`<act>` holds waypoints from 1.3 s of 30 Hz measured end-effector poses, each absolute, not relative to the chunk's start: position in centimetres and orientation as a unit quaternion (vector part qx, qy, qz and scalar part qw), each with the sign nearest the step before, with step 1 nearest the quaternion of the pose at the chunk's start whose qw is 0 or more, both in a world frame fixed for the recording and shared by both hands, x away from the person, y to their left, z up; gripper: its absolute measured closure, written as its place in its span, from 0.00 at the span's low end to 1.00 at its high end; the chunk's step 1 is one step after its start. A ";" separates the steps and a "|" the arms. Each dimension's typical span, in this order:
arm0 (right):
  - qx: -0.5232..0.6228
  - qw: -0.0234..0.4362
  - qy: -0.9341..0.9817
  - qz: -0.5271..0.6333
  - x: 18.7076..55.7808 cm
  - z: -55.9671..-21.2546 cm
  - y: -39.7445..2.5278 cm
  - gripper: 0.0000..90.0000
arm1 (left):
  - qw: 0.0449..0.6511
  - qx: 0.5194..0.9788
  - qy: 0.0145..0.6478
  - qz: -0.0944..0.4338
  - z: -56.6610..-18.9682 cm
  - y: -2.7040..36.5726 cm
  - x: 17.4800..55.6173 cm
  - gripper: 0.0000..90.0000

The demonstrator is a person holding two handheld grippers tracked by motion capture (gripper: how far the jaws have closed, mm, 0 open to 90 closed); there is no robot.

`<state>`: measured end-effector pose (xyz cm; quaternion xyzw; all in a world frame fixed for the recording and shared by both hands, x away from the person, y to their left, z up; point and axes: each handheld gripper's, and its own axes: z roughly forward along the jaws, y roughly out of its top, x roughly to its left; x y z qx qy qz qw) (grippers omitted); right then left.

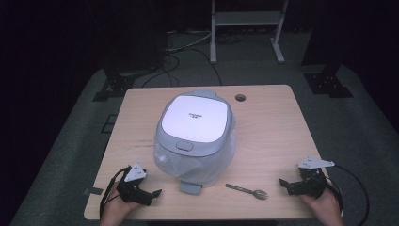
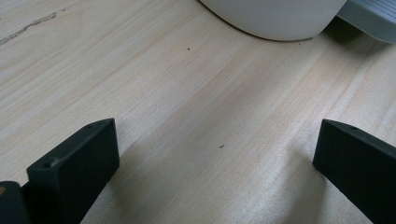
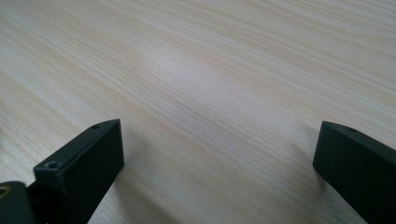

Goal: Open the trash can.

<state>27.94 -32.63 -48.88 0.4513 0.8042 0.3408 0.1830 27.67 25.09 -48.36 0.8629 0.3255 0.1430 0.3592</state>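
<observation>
Nothing started yet: cooker (image 1: 195, 136) lid closed, spoon (image 1: 247, 190) untouched at 5 o'clock. Left gripper (image 1: 154, 193), right gripper (image 1: 282, 181) both released, empty, resting on counter (image 1: 273, 127).

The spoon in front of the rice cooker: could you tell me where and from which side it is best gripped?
Probably at the handle's middle, coming from above with the right gripper, which is open and nearer. The spoon lies flat on the table, its thin handle pointing left toward the rice cooker and its bowl to the right, so jaws closing across the narrow handle should hold better than on the bowl.
</observation>
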 end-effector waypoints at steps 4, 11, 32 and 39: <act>0.451 0.183 0.804 0.341 27.9 -48.9 -32.6 0.01 | 0.362 0.861 0.329 0.138 -48.3 25.2 27.7 0.00; 0.449 0.183 0.805 0.341 28.0 -48.9 -32.7 0.01 | 0.373 0.857 0.324 0.144 -47.5 25.2 27.3 0.00; 0.449 0.183 0.805 0.341 28.0 -48.9 -32.7 0.01 | 0.400 0.849 0.320 0.129 -45.3 25.0 26.5 0.04; 0.449 0.183 0.806 0.341 28.0 -48.9 -32.7 0.01 | 0.404 0.846 0.324 0.126 -44.7 24.9 26.4 0.05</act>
